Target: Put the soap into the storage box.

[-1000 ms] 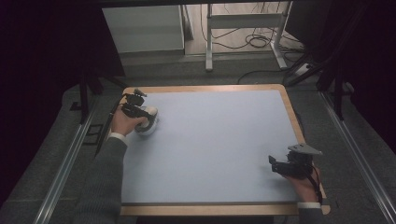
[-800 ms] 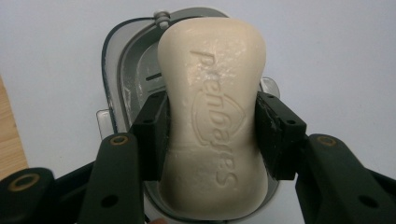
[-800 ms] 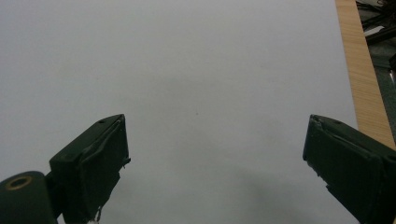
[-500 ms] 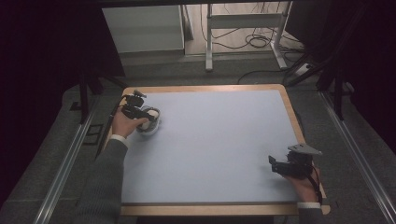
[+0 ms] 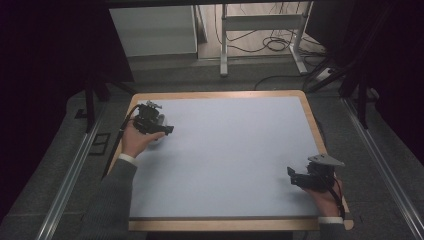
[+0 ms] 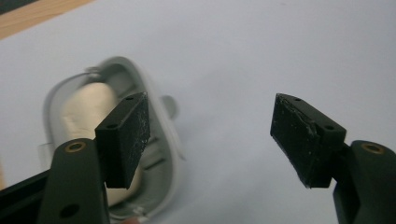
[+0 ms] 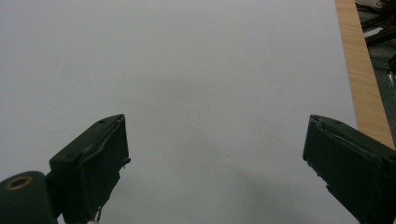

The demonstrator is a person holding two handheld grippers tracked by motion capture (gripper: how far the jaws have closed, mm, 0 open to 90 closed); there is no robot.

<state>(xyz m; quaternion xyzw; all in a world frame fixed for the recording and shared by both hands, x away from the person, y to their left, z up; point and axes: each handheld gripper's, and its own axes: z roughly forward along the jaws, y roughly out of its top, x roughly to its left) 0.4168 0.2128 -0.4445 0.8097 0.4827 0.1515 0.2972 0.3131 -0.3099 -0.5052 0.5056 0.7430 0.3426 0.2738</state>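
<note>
A pale grey oval container [image 6: 154, 140] lies on the light mat [image 5: 235, 150] near the far left corner, with something beige [image 6: 88, 107] inside it. My left gripper [image 6: 210, 107] hovers just over and beside it. Its jaws have just been opening and now stand apart with only bare mat between them; the left pad [image 6: 133, 135] sits in front of the container. In the high view the left gripper [image 5: 167, 129] points right and a hand covers most of the container. My right gripper [image 5: 292, 176] rests at the near right, open over bare mat [image 7: 215, 126].
The mat lies on a table with a wooden rim [image 5: 315, 125]. Metal rails [image 5: 75, 170] run along both sides of the table. A white cabinet [image 5: 152, 30], a metal stand [image 5: 260, 22] and floor cables [image 5: 272, 45] lie beyond the far edge.
The left gripper's jaws have opened and it has shifted slightly off the container, now pointing right. The right gripper has stayed where it was.
</note>
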